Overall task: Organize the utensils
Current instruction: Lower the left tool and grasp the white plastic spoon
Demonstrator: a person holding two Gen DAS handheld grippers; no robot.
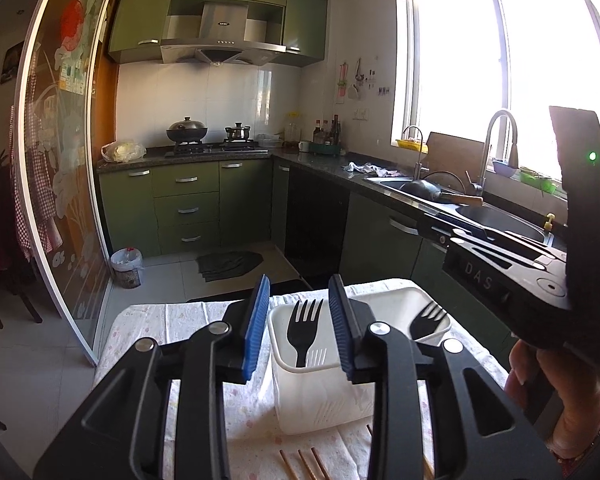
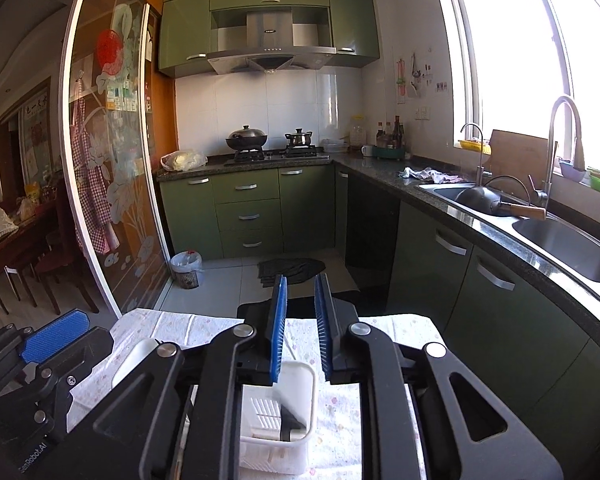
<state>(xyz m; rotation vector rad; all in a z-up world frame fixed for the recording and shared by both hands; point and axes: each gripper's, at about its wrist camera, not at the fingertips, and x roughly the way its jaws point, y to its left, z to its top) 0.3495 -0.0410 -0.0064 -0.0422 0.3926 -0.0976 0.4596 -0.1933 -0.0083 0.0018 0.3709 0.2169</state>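
Note:
A white plastic utensil caddy (image 1: 320,396) stands on a cloth-covered table (image 1: 188,316). A black plastic fork (image 1: 303,330) stands upright in its near compartment and a second black fork (image 1: 430,318) leans in the far one. My left gripper (image 1: 299,294) is open and empty, just above and behind the caddy. Several wooden chopsticks (image 1: 304,464) lie on the cloth in front. In the right wrist view, my right gripper (image 2: 300,294) is open and empty above the caddy (image 2: 278,412), where a black fork handle (image 2: 288,422) shows. The right gripper body (image 1: 540,272) sits at right.
Green kitchen cabinets (image 2: 252,216) and a dark counter with a double sink (image 2: 560,240) run behind and to the right of the table. A glass sliding door (image 2: 112,168) is at left. A small bin (image 2: 186,266) and a dark mat (image 2: 288,270) lie on the floor.

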